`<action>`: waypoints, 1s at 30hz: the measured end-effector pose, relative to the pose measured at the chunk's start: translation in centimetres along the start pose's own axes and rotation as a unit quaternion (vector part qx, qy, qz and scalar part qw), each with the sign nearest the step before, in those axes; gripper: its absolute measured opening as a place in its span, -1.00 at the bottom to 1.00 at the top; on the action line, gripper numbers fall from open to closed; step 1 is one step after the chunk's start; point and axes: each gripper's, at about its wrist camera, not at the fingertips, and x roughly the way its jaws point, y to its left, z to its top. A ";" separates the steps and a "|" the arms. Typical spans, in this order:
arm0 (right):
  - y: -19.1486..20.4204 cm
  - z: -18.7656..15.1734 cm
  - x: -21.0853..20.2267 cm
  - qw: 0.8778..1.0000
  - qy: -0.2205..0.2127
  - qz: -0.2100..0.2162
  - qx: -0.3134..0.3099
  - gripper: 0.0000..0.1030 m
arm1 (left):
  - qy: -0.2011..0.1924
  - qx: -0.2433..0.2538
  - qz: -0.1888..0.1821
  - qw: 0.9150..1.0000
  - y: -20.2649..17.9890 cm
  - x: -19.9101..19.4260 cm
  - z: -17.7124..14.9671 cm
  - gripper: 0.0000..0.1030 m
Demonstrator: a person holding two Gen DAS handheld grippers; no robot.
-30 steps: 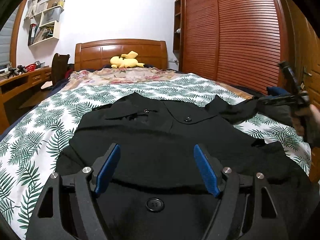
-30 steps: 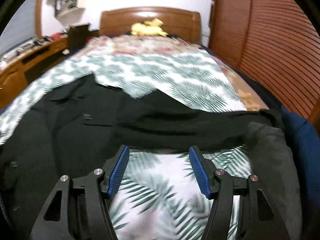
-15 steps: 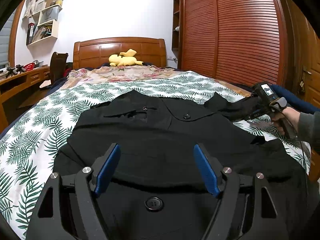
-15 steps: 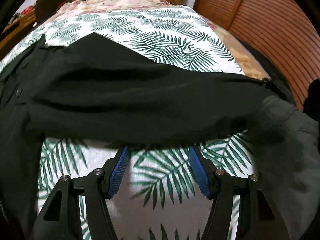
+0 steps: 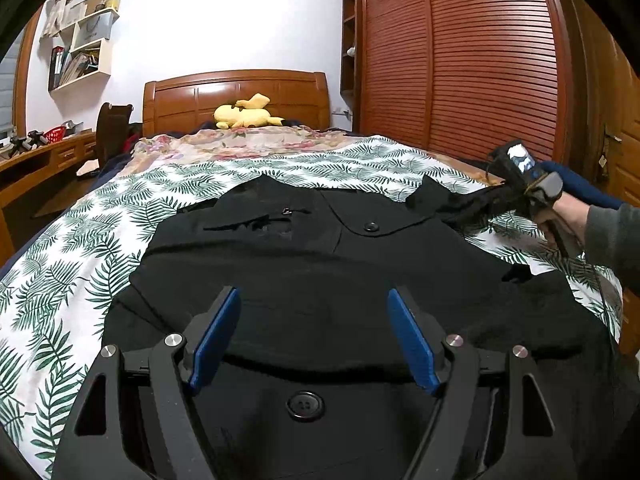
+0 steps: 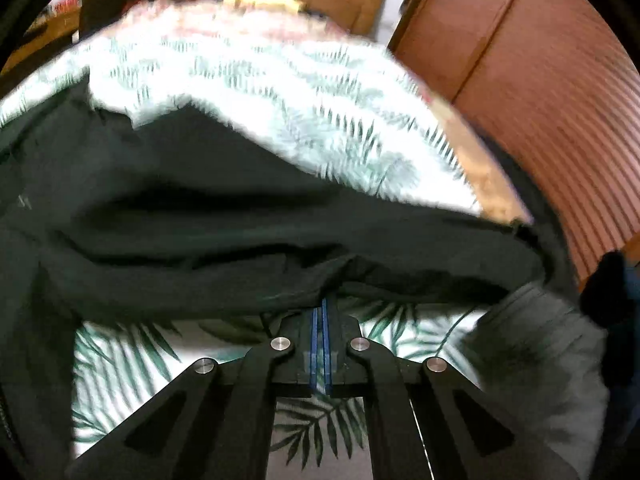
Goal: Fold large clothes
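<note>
Toward the left edge of the bed (image 5: 80, 248), the leaf-print cover lies bare beside a black coat (image 5: 320, 264), which is spread flat, front up, across the middle of the bed with its hem toward the foot.

The left gripper (image 5: 312, 336) hovers low over the coat's lower front, above a big button (image 5: 306, 404). Its jaws stand wide apart, as they did a second ago, with nothing between them, and the hand has not shifted.

The change is near the right edge. A second ago the right gripper (image 6: 320, 308) was open above the bare cover, short of the coat's right sleeve (image 6: 280, 240). Since then it has come down to the sleeve's near edge and its jaws have snapped together; the blue pads now meet with only a sliver of gap, pinching a fold of the sleeve's black cloth. In the left view the sleeve (image 5: 460, 204) is drawn into a taut ridge toward that gripper (image 5: 506, 196).

So the sleeve appears secured. The next step is probably to carry it inward over the coat's body. A pinch this thin could slip if pulled fast.
</note>
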 end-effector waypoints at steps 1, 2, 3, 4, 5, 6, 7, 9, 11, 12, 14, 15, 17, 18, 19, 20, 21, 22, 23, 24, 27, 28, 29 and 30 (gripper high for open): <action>-0.1 0.3 -1.0 1.000 -0.019 0.005 0.003 -0.97 | 0.000 0.000 0.000 1.000 0.0 0.0 0.0 0.49; 0.0 0.6 -2.1 0.999 -0.038 0.010 0.003 -0.97 | 0.000 0.000 0.000 1.000 0.0 0.0 0.0 0.49; -0.1 0.7 -3.2 0.998 -0.053 0.018 0.002 -0.97 | 0.001 0.000 0.000 1.000 0.0 0.0 0.0 0.49; 0.1 1.0 -4.4 0.997 -0.070 0.035 0.000 -0.97 | 0.001 0.000 0.000 1.000 0.0 0.0 0.0 0.49; 0.4 1.2 -5.3 0.994 -0.088 0.057 -0.006 -0.97 | 0.002 -0.001 0.000 1.000 0.0 0.0 0.0 0.49; 0.9 1.2 -6.7 0.991 -0.107 0.076 -0.018 -0.97 | 0.002 0.000 0.000 1.000 0.0 0.0 0.0 0.49; 1.6 1.3 -8.0 0.988 -0.120 0.089 -0.027 -0.97 | 0.002 0.000 0.000 1.000 0.0 0.0 -0.1 0.49; 3.0 1.2 -10.4 0.982 -0.139 0.125 -0.037 -0.97 | 0.003 0.000 0.000 1.000 0.1 0.1 0.0 0.49; 4.5 0.9 -12.3 0.975 -0.153 0.154 -0.050 -0.97 | 0.003 0.001 0.001 1.000 0.0 0.1 0.0 0.49; 5.5 0.7 -13.2 0.972 -0.156 0.166 -0.058 -0.97 | 0.003 0.001 0.001 1.000 0.0 0.1 0.0 0.49; 7.1 0.3 -14.2 0.968 -0.156 0.183 -0.070 -0.97 | 0.004 0.002 0.002 1.000 0.0 0.1 0.0 0.49; 7.8 0.0 -14.4 0.967 -0.153 0.191 -0.073 -0.97 | 0.004 0.002 0.002 1.000 0.0 0.1 0.0 0.49; 8.7 -0.3 -14.4 0.966 -0.143 0.202 -0.077 -0.97 | 0.004 0.002 0.002 1.000 0.0 0.1 0.0 0.49; 8.7 -0.2 -14.1 0.965 -0.138 0.207 -0.079 -0.97 | 0.004 0.001 0.002 1.000 0.0 0.2 0.0 0.49; 8.9 -0.3 -13.9 0.965 -0.132 0.212 -0.080 -0.97 | 0.004 0.001 0.002 1.000 0.0 0.2 0.0 0.49; 9.1 -0.1 -13.5 0.965 -0.126 0.217 -0.080 -0.97 | 0.004 0.001 0.002 1.000 0.0 0.2 0.0 0.49; 9.5 -0.2 -13.2 0.965 -0.119 0.221 -0.080 -0.97 | 0.004 0.001 0.002 1.000 0.0 0.2 0.0 0.49; 10.0 -0.3 -12.7 0.965 -0.110 0.223 -0.081 -0.97 | 0.004 0.002 0.002 1.000 0.0 0.2 0.0 0.49; 10.2 -0.5 -13.0 0.966 -0.102 0.225 -0.082 -0.97 | 0.004 0.002 0.002 1.000 0.0 0.2 0.0 0.49; 10.5 -0.7 -12.7 0.966 -0.093 0.228 -0.083 -0.97 | 0.004 0.002 0.002 1.000 0.0 0.1 0.0 0.49; 11.3 -0.6 -12.4 0.966 -0.071 0.233 -0.087 -0.97 | 0.004 0.002 0.002 1.000 0.0 0.1 0.0 0.49; 11.4 -0.7 -12.6 0.967 -0.066 0.232 -0.086 -0.97 | 0.004 0.002 0.002 1.000 0.0 0.2 0.0 0.49; 11.4 -0.9 -12.7 0.967 -0.063 0.230 -0.084 -0.97 | 0.004 0.002 0.002 1.000 0.0 0.2 0.0 0.49; 11.4 -1.3 -12.8 0.968 -0.062 0.230 -0.083 -0.97 | 0.004 0.002 0.002 1.000 0.0 0.2 0.0 0.49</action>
